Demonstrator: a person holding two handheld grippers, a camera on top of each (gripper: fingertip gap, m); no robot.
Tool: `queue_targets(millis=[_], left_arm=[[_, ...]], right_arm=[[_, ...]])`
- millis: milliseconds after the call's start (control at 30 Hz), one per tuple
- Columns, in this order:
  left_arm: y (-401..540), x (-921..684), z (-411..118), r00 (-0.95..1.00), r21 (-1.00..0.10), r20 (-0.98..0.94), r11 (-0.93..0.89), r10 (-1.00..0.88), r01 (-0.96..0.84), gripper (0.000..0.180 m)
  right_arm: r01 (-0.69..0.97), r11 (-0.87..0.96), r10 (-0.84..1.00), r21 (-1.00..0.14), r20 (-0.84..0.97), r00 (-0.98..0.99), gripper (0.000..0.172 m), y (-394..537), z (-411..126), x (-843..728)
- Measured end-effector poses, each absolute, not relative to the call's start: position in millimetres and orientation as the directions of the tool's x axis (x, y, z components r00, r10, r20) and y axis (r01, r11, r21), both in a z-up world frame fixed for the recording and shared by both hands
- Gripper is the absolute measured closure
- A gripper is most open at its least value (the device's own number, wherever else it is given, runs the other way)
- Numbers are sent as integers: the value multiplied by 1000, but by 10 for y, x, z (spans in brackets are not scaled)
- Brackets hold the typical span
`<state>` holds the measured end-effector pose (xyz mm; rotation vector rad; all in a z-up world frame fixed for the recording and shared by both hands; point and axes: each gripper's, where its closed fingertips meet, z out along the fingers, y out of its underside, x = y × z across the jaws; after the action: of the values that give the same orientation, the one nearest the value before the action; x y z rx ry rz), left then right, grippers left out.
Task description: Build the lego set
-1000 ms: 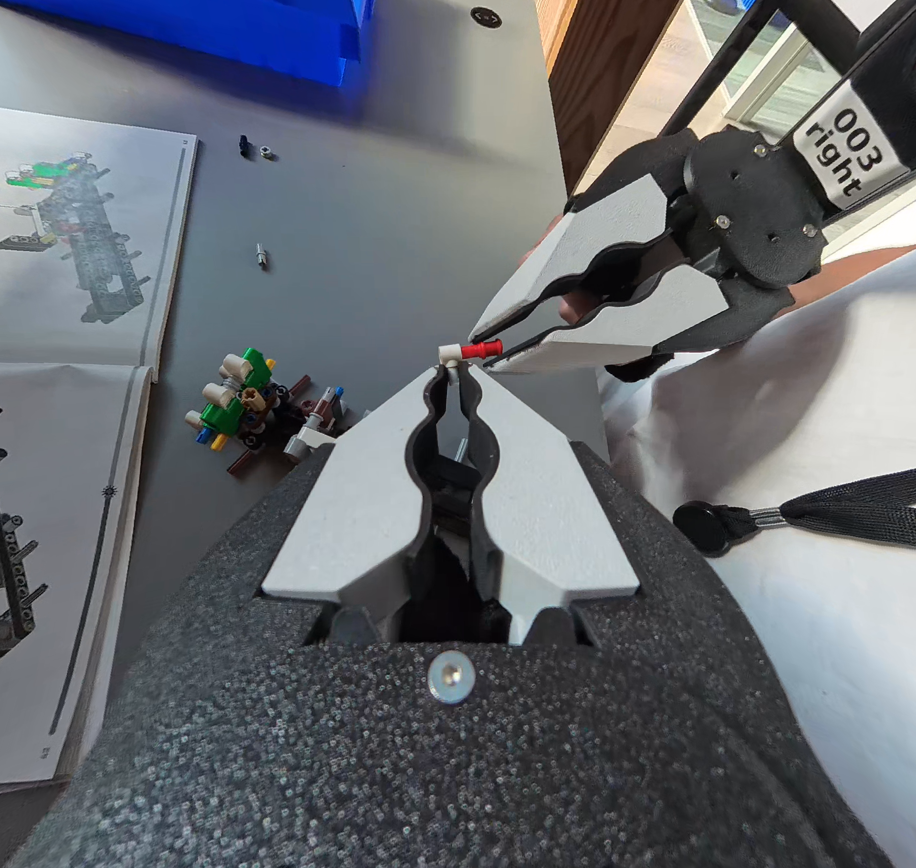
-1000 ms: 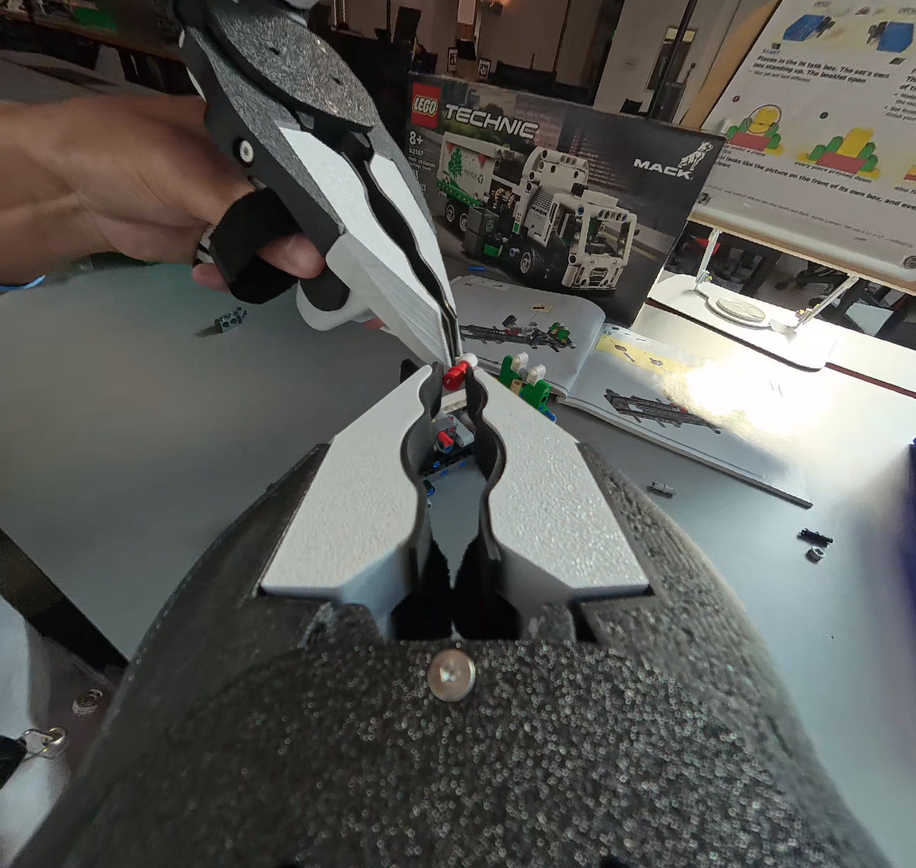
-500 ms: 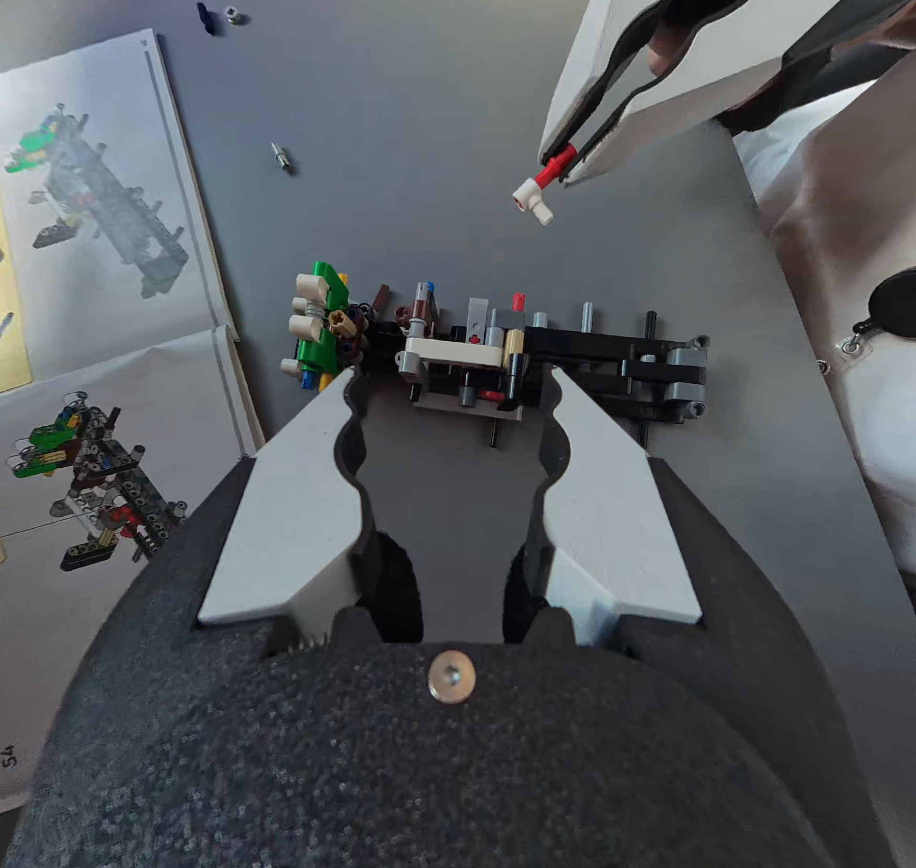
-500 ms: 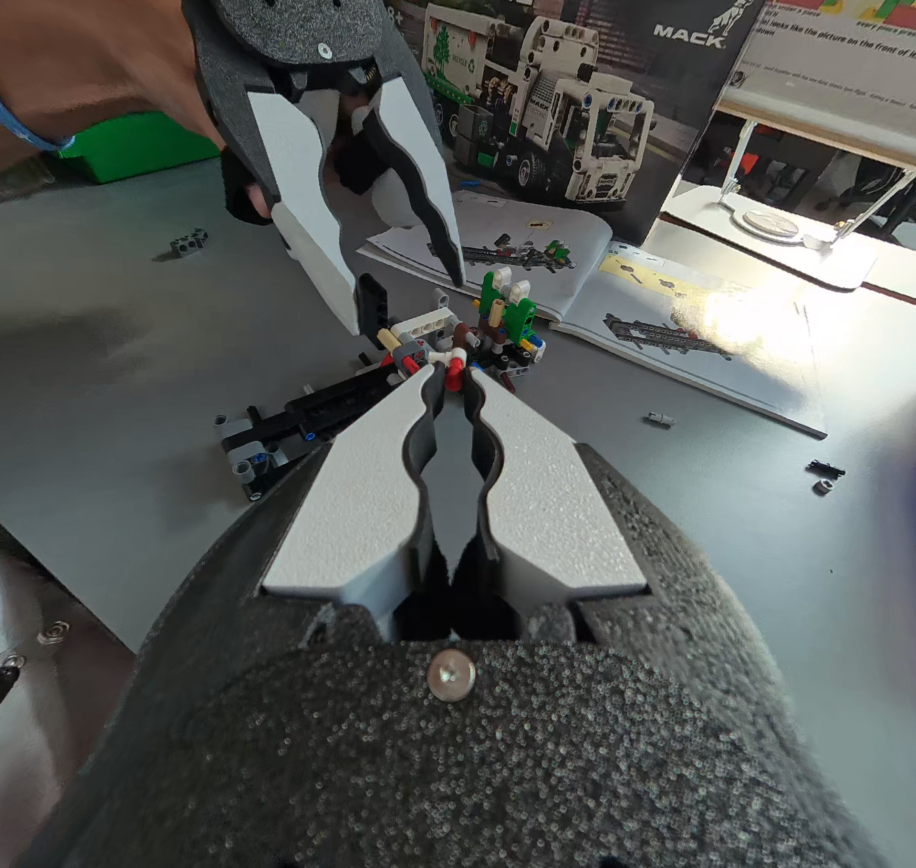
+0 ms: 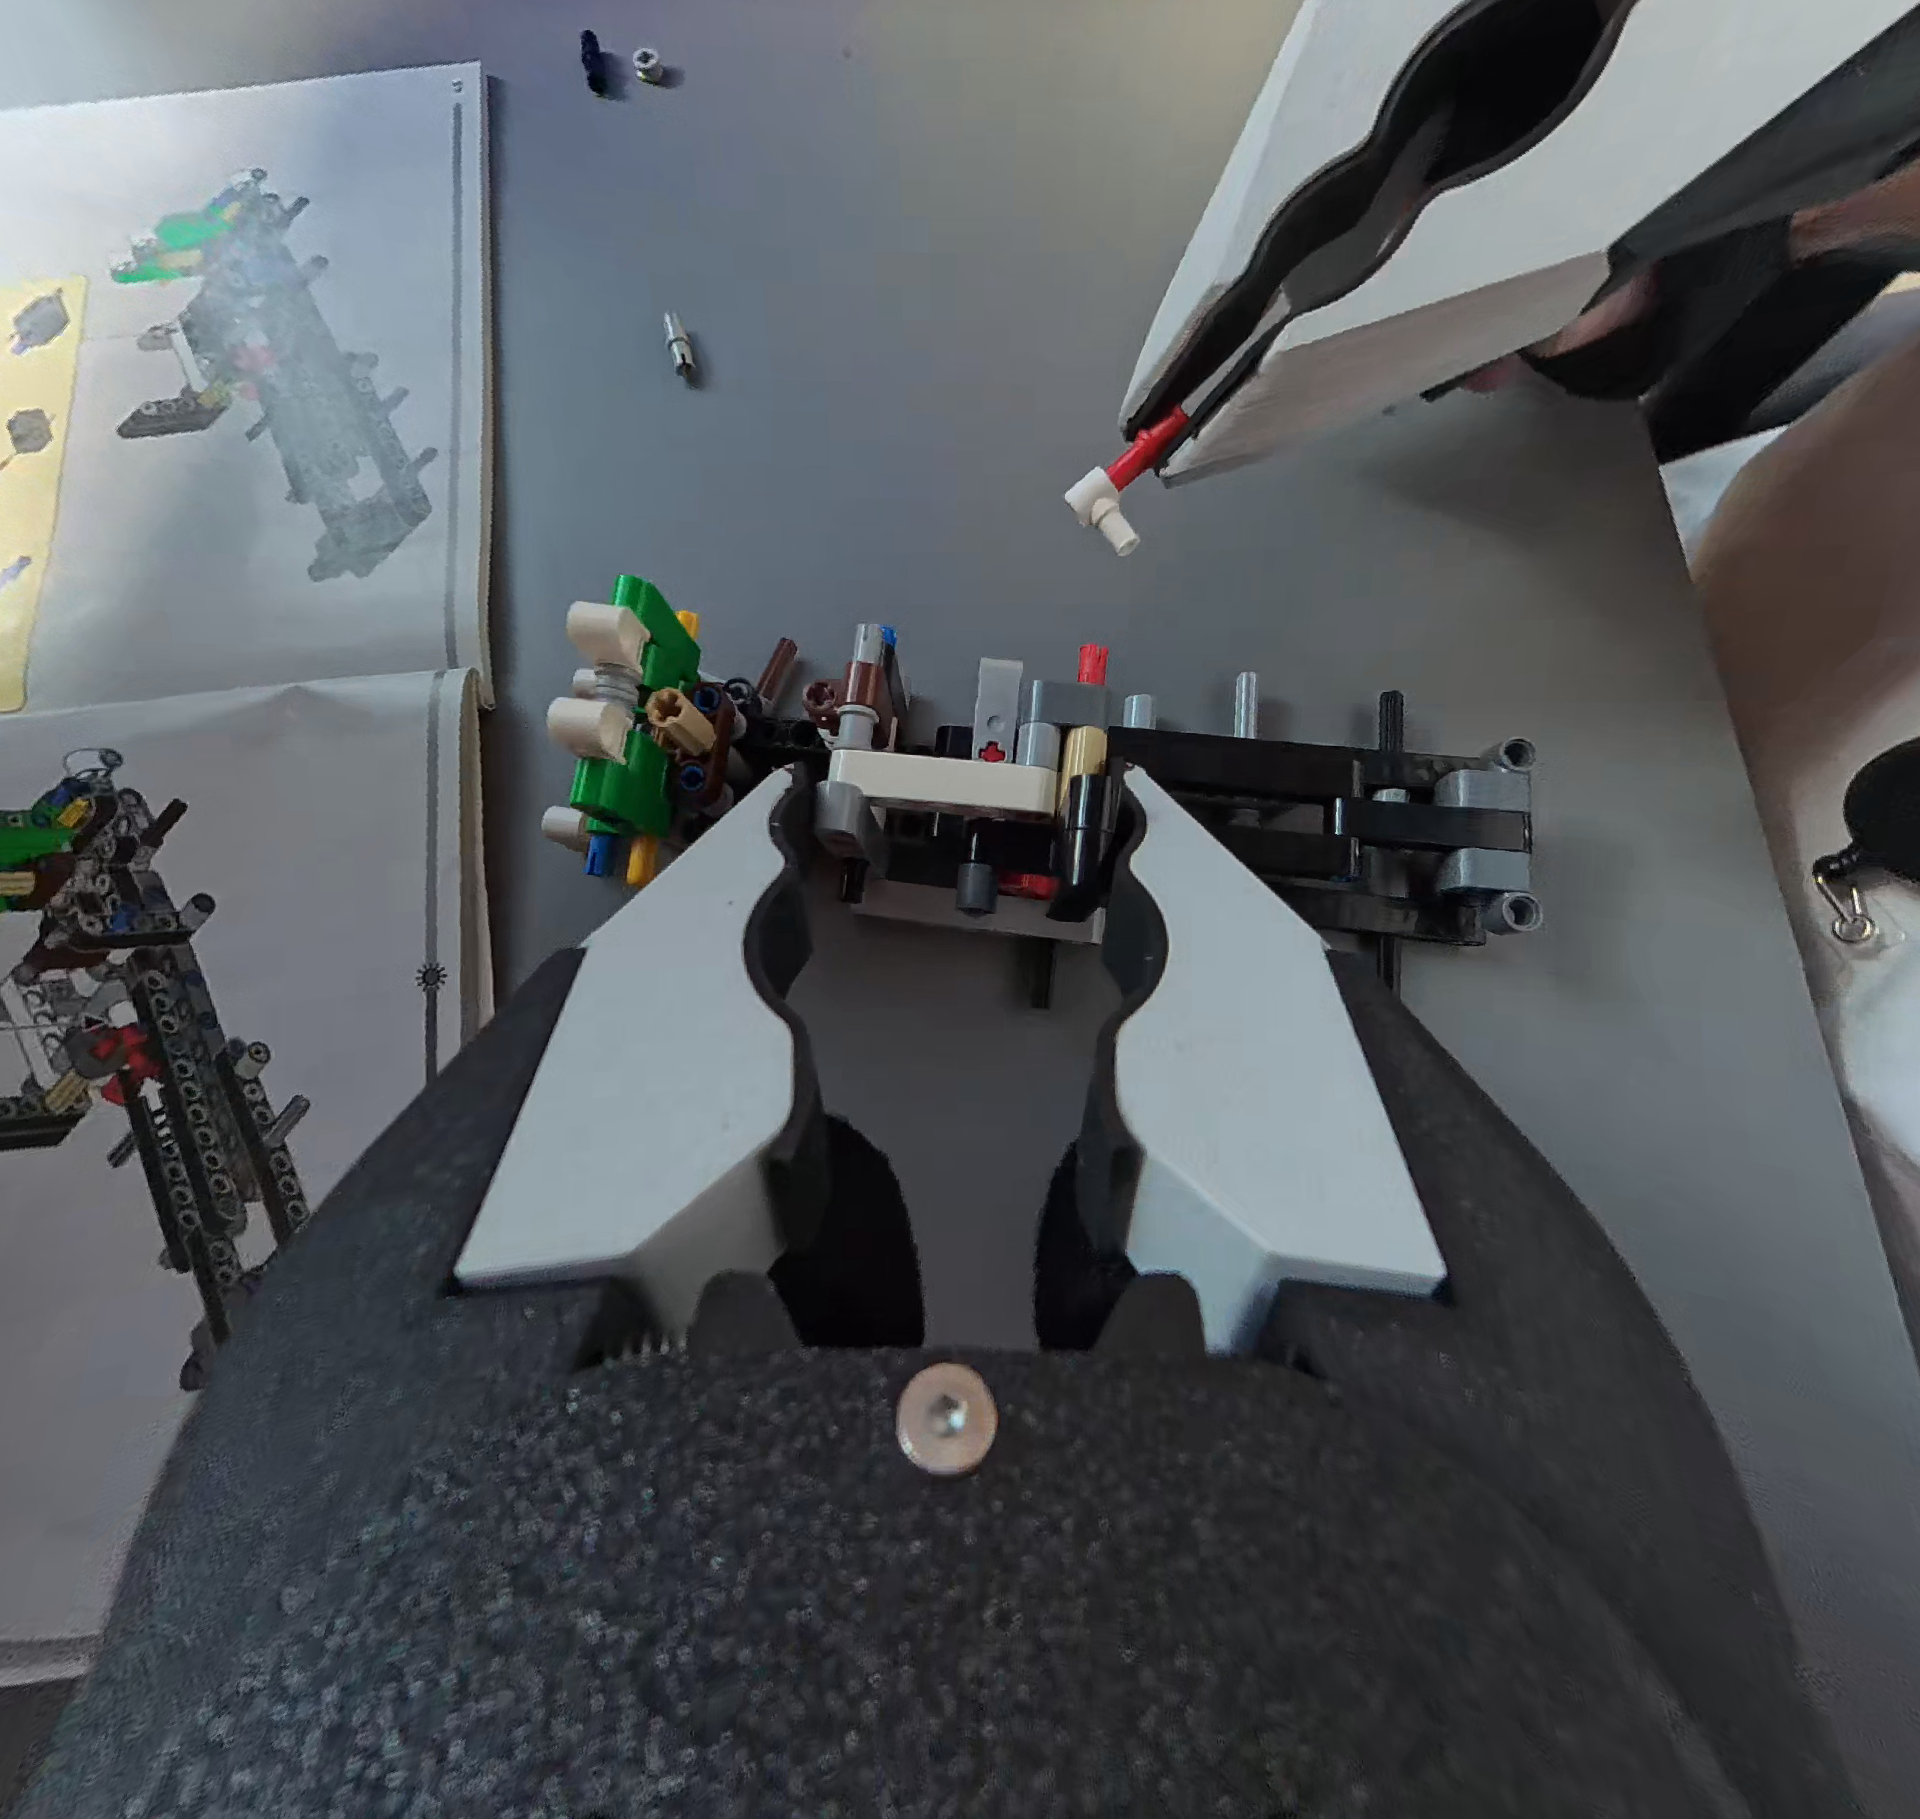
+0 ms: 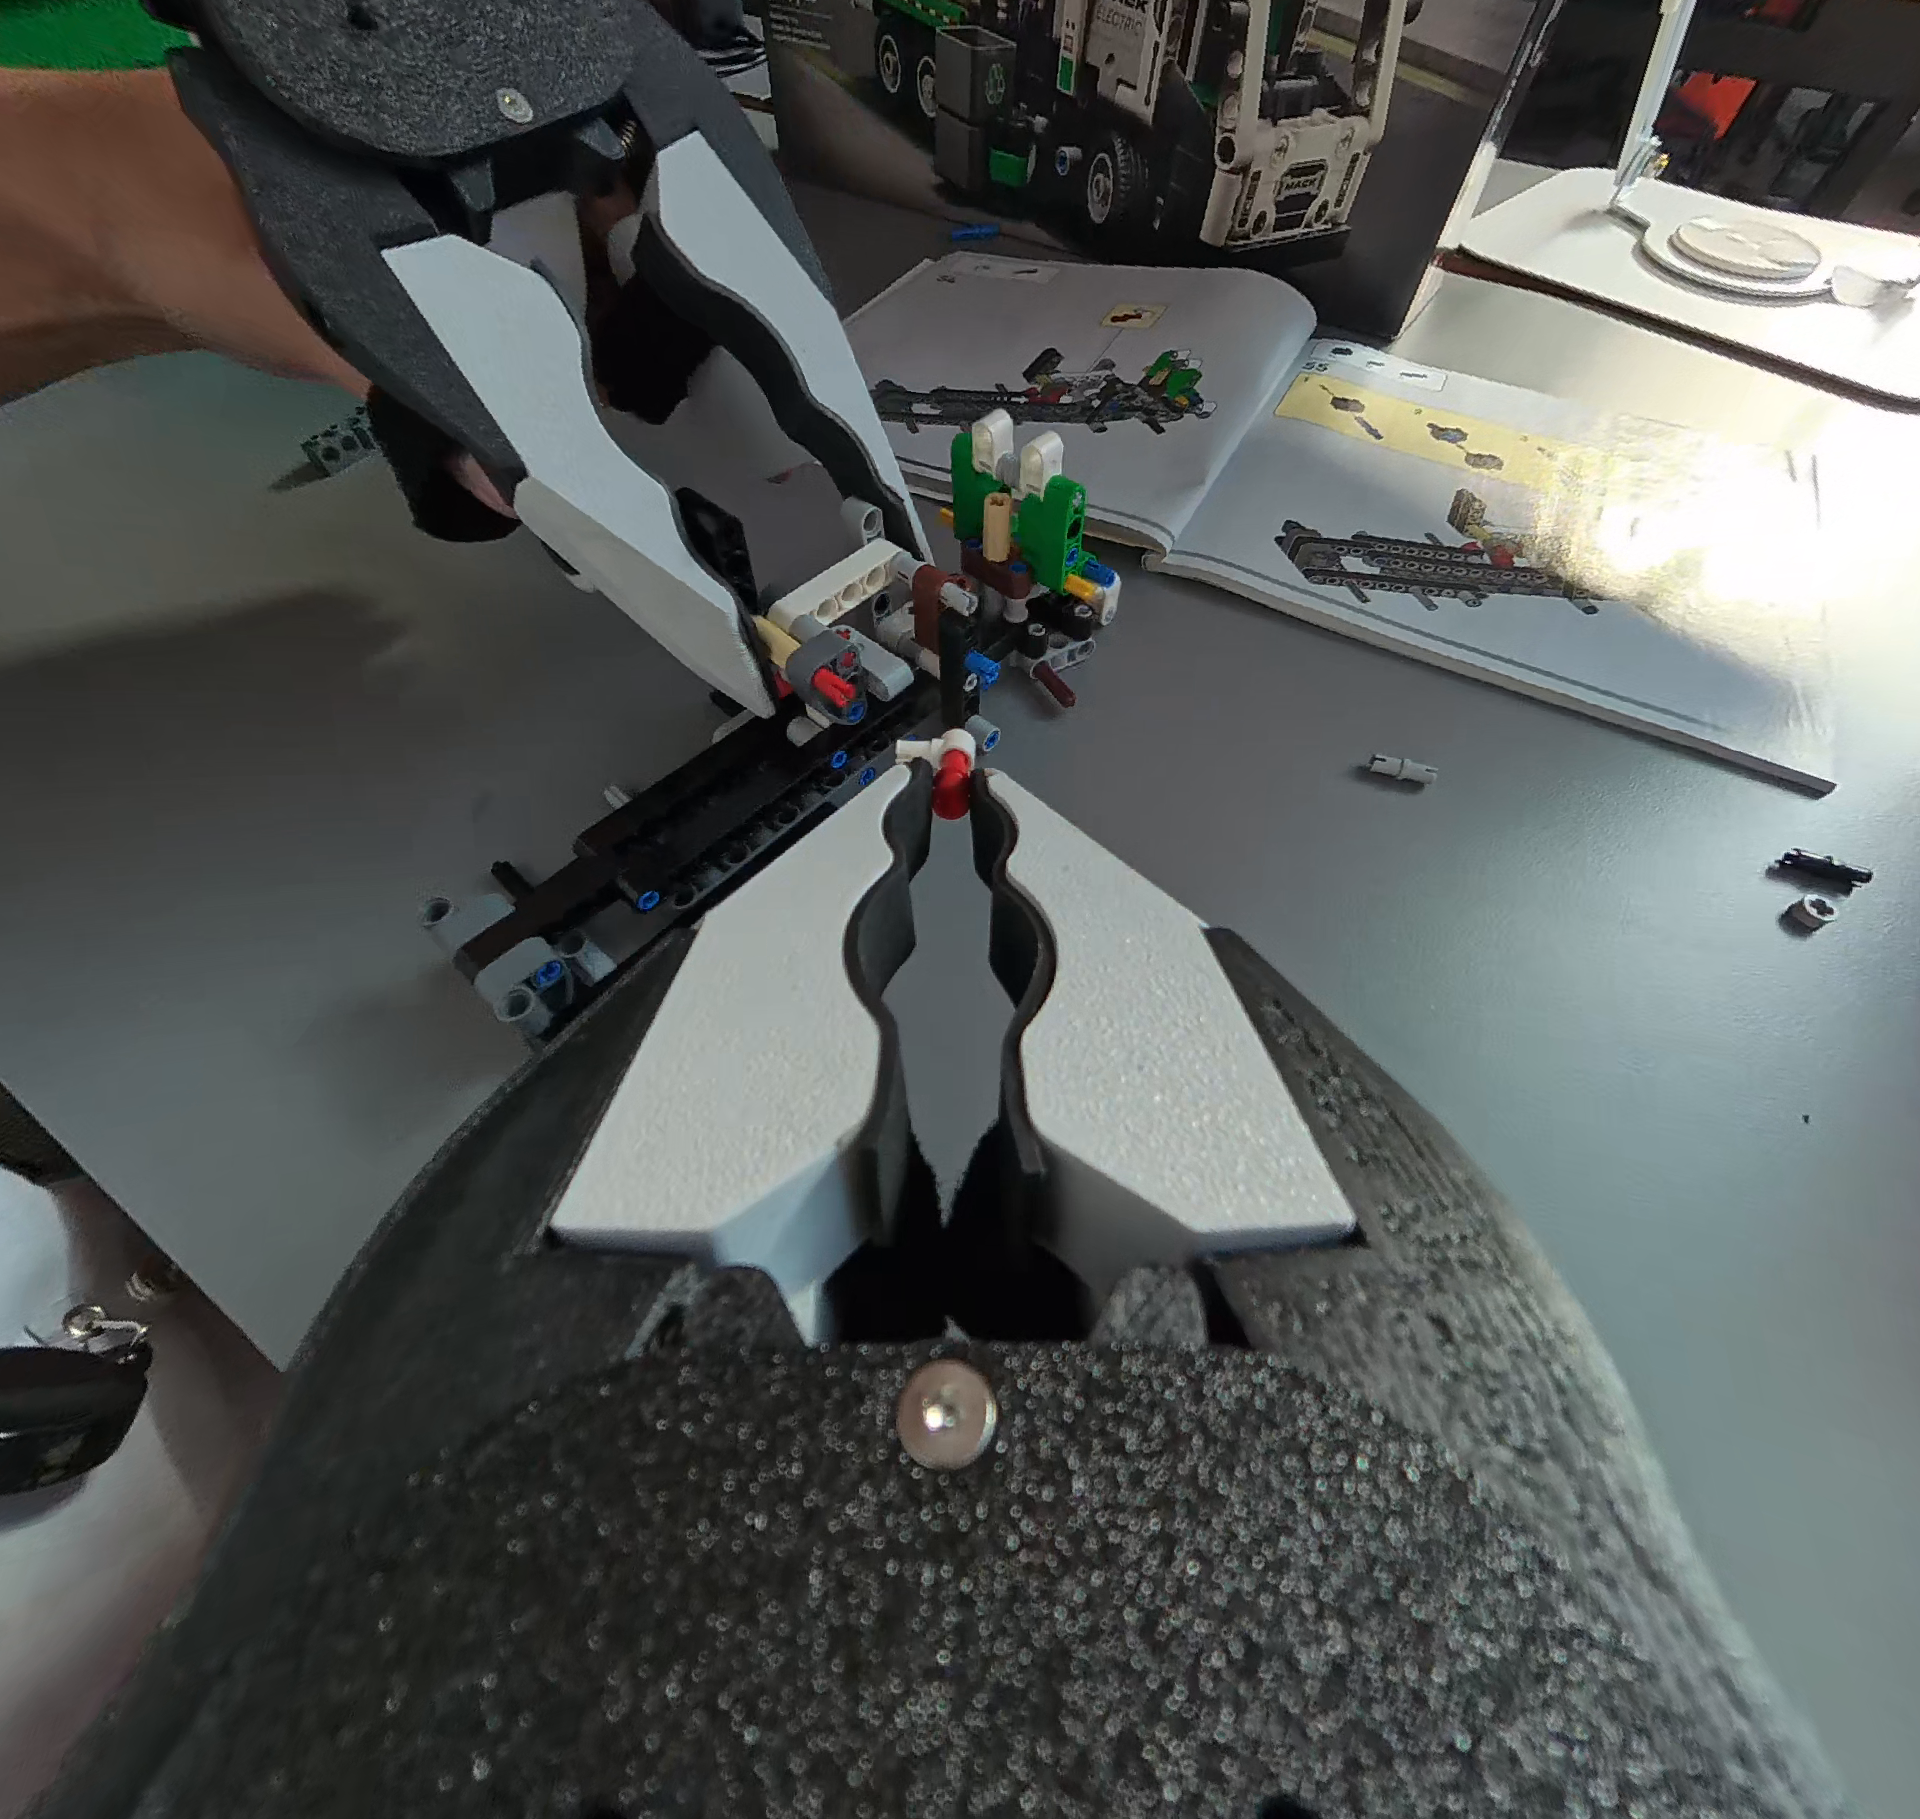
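Behind, toy box (image 6: 1143, 76) (right view only) — right gripper (image 6: 948, 782) pinches red pin (image 6: 948, 795).

Colour rundown: grey table (image 5: 935, 315), and the toy build (image 5: 1039, 793) on it is mostly black, with a cream plate on top, grey joints, and a bright green chunk (image 5: 634, 720) with tan, blue and yellow bits. The small pin (image 6: 948, 790) is red with a white tip. The booklet (image 6: 1455, 481) has white pages with one yellow panel.

Grey table (image 5: 935, 263): smooth, matt. Brick assembly (image 5: 966, 793): glossy plastic. Instruction booklet (image 6: 1455, 481): semi-gloss paper. Left gripper (image 5: 951, 813) housing: rough, grainy black; fingers (image 5: 665, 990) matt grey.
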<state>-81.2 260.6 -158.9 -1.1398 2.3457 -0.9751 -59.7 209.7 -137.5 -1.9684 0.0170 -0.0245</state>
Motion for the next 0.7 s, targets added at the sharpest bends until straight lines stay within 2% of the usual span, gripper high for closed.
queue_targets(millis=[33, 200, 300, 467, 600, 700], left_arm=[[2614, -794, -1587, -569, -723, -15, 402, -822, -562, 128], [2656, -718, -1581, -289, -750, -19, 205, -957, -629, 128], [2615, -703, -1574, -166, -767, -24, 125, -986, -630, 127], [2588, -788, -1606, -160, -733, -134, 206, -978, -649, 124], [2616, -890, -1351, -207, -738, -134, 237, -969, -632, 127], [2575, -819, -1019, -230, -804, 23, 119, -973, -583, 135]], right_arm=[[-1, -391, -28, -921, 11, 1000, 166, 2102, -1379, -589], [49, -428, -35, -902, 70, 997, 166, 2178, -1439, -542], [-10, -461, -37, -888, 8, 999, 166, 2229, -1497, -499], [-161, -475, -34, -865, -164, 986, 166, 2278, -1534, -396], [-98, -270, 73, -958, -122, 990, 166, 2330, -1159, -390], [17, -55, 172, -998, 7, 985, 166, 2337, -772, -507]])
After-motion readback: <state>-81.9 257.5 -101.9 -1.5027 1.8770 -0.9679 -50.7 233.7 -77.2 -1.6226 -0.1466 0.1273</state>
